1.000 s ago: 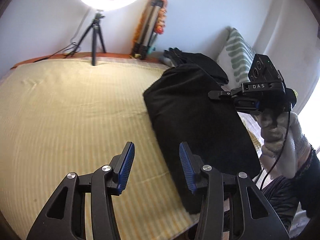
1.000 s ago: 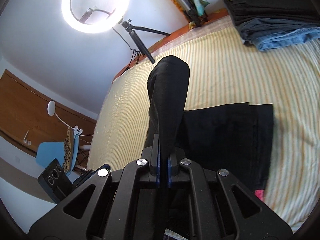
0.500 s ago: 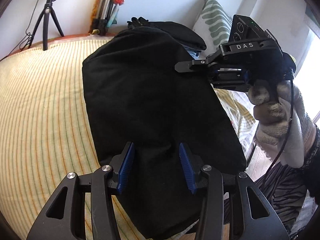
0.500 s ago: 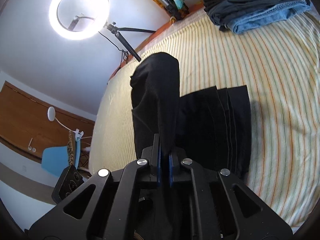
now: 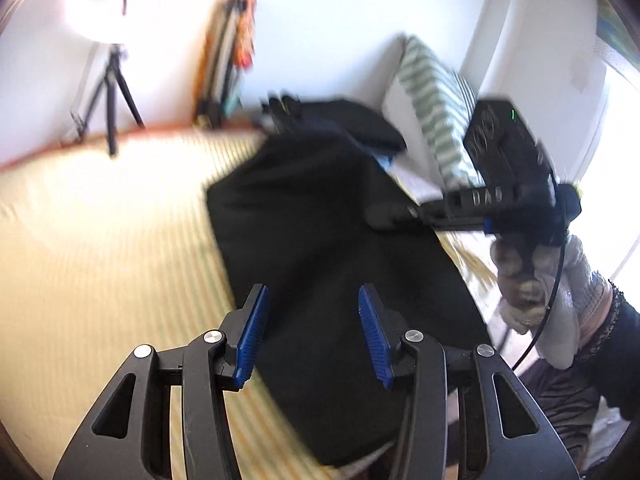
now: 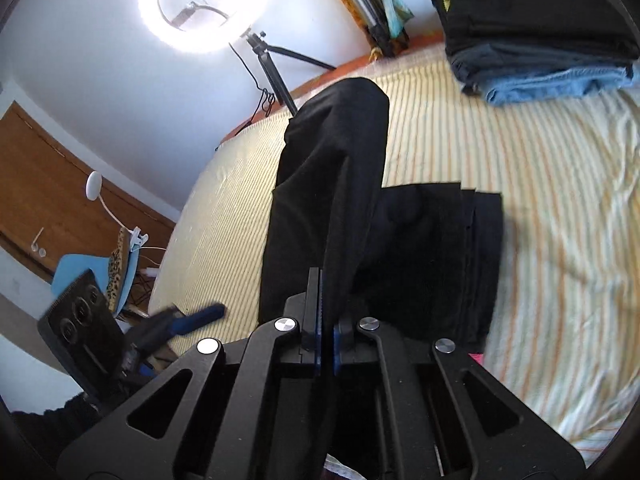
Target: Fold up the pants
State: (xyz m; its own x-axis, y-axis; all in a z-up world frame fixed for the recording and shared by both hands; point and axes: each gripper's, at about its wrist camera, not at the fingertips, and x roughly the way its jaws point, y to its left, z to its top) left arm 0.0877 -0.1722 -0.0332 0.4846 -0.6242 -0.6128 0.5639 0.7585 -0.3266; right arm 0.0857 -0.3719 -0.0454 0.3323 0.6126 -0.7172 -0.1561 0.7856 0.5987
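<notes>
My left wrist view is smeared with motion blur: the ring light (image 5: 94, 4) at 11 o'clock is a white blotch, and the lettering on the right gripper (image 5: 384, 216) is too soft to read. I can't tell what the bundle (image 5: 228, 52) leaning on the wall at 12 o'clock is. In the right wrist view the left gripper (image 6: 200, 316) at 8 o'clock is blurred, its fingertips indistinct. The black pants (image 6: 332, 184) hide their own lower layers, and a pink scrap (image 6: 476, 358) at 5 o'clock is unidentifiable.
</notes>
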